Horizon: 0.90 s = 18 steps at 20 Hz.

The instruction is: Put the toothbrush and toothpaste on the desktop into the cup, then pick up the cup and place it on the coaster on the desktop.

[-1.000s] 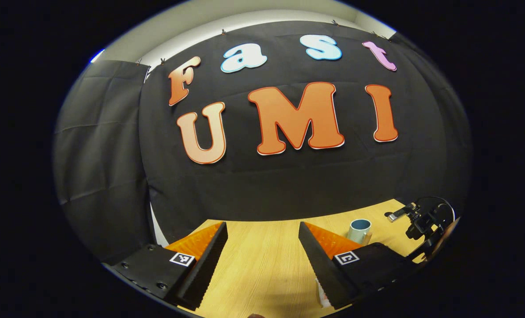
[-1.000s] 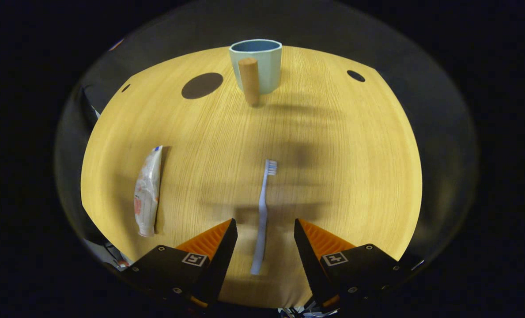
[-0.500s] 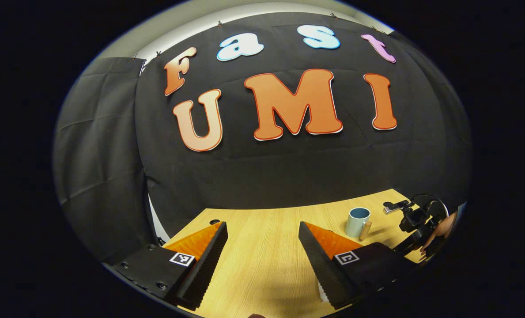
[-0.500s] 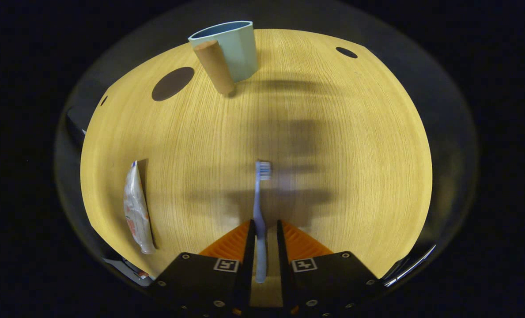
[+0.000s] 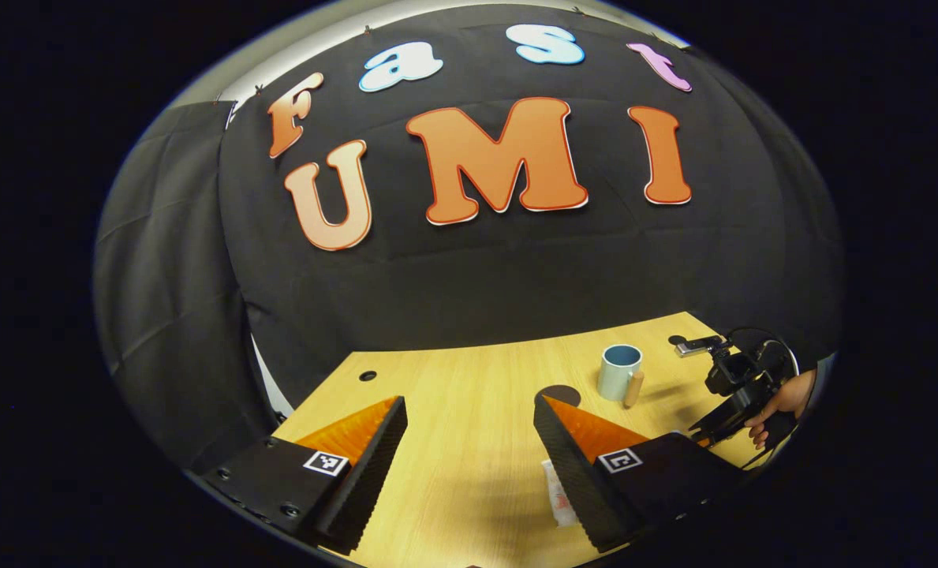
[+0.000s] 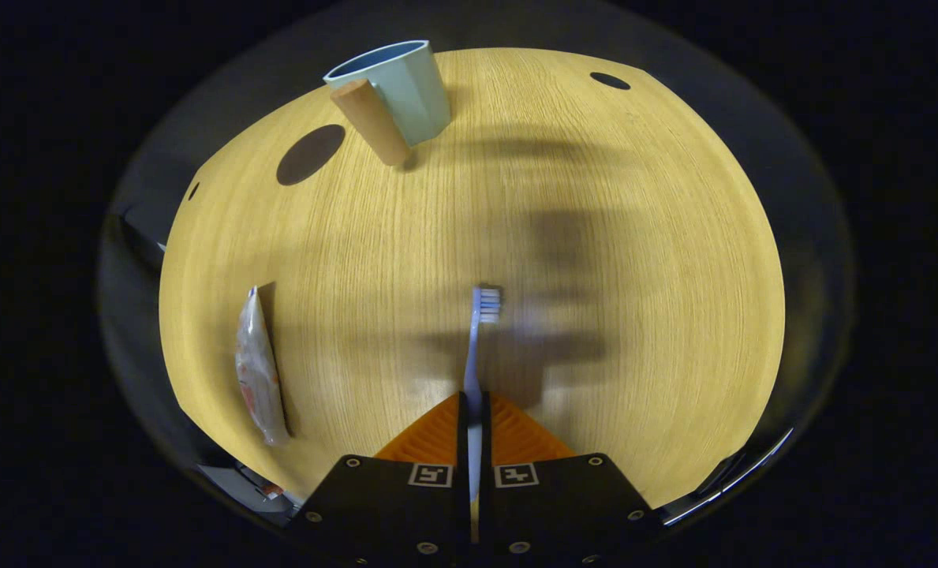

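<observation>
R tongs have gone from spread to pinching the slim blue plastic toothbrush by its handle w/in 1 s, bristles pointing to mid-table, so it's likely ready to lift toward the pale blue cup w/ wooden handle by the far edge. White crinkled toothpaste tube lies near the light wood table's left edge, dark round coaster just beside the cup; tube print too blurred to read. L tongs are spread, holding nothing, over the table.
</observation>
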### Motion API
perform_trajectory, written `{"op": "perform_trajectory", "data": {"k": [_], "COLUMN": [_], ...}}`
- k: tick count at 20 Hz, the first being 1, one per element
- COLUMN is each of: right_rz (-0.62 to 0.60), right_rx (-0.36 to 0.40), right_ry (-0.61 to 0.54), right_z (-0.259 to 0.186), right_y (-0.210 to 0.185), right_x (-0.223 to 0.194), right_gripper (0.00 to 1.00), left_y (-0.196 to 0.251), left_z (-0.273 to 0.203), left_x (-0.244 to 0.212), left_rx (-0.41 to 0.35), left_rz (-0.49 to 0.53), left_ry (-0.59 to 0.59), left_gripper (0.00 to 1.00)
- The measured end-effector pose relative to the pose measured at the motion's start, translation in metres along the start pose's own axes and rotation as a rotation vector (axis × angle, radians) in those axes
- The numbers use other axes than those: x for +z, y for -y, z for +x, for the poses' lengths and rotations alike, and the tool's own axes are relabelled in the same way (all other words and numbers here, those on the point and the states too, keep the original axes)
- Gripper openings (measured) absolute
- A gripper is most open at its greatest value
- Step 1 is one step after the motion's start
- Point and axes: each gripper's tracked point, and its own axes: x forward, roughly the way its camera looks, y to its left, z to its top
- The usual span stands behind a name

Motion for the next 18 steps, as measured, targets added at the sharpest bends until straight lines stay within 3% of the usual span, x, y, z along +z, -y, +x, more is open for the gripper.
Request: {"op": "perform_trajectory", "data": {"k": [9,18], "right_rz": [0.010,0.084], "right_rx": [0.069,0.068], "right_ry": [0.108,0.162], "right_z": [-0.038,-0.064], "right_y": [-0.012,-0.012], "right_x": [0.001,-0.005], "right_gripper": [0.05,0.05], "left_y": [0.051,0.071], "left_z": [0.042,0.070], "left_x": [-0.091,-0.165], "left_rx": [-0.205,-0.322], "left_rz": [-0.163,-0.159], "left_ry": [-0.373,-0.795], "left_gripper": [0.99,0.97]}}
